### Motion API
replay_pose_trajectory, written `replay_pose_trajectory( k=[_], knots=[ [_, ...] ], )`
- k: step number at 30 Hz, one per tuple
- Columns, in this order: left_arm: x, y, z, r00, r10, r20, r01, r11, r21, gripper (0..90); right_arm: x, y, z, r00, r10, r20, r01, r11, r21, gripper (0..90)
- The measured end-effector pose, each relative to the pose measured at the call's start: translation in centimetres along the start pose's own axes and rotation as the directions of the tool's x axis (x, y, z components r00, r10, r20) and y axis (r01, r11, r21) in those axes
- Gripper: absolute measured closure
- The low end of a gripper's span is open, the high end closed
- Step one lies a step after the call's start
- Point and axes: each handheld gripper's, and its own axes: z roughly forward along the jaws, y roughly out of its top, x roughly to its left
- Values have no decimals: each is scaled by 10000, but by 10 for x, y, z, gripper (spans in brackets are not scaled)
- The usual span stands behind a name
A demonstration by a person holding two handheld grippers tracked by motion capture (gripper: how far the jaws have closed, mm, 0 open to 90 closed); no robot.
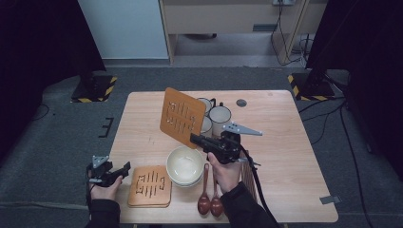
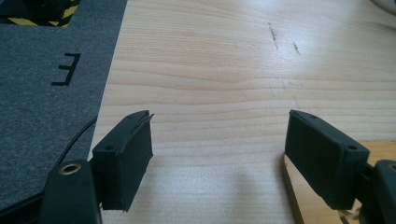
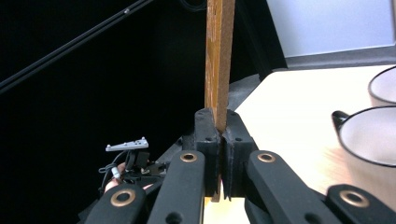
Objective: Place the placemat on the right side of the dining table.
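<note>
My right gripper point(image 1: 194, 138) is shut on a square wooden trivet point(image 1: 182, 117) with slotted cut-outs and holds it raised on edge above the table's middle. In the right gripper view the trivet point(image 3: 219, 60) stands edge-on, pinched between the two pads point(image 3: 220, 140). A second wooden trivet point(image 1: 149, 186) lies flat near the front edge. My left gripper point(image 1: 127, 166) hovers just left of it, open with nothing between its jaws; the left gripper view shows the gripper point(image 2: 219, 154) over bare wood with the flat trivet's corner point(image 2: 303, 196) by the right jaw.
A white bowl point(image 1: 185, 166) sits right of the flat trivet, and two brown wooden spoons point(image 1: 209, 199) lie in front of it. Several white mugs point(image 1: 219, 118) stand behind the raised trivet. The wooden table point(image 1: 280, 137) has bare room on its right half.
</note>
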Motion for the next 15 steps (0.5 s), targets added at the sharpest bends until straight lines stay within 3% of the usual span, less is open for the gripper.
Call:
replay_pose_trajectory(
  k=[15],
  knots=[
    [-11,5,25,9983,552,-192,-539,9963,663,204,-20,13,-23,9987,-21,509,30,9998,-177,871]
  ],
)
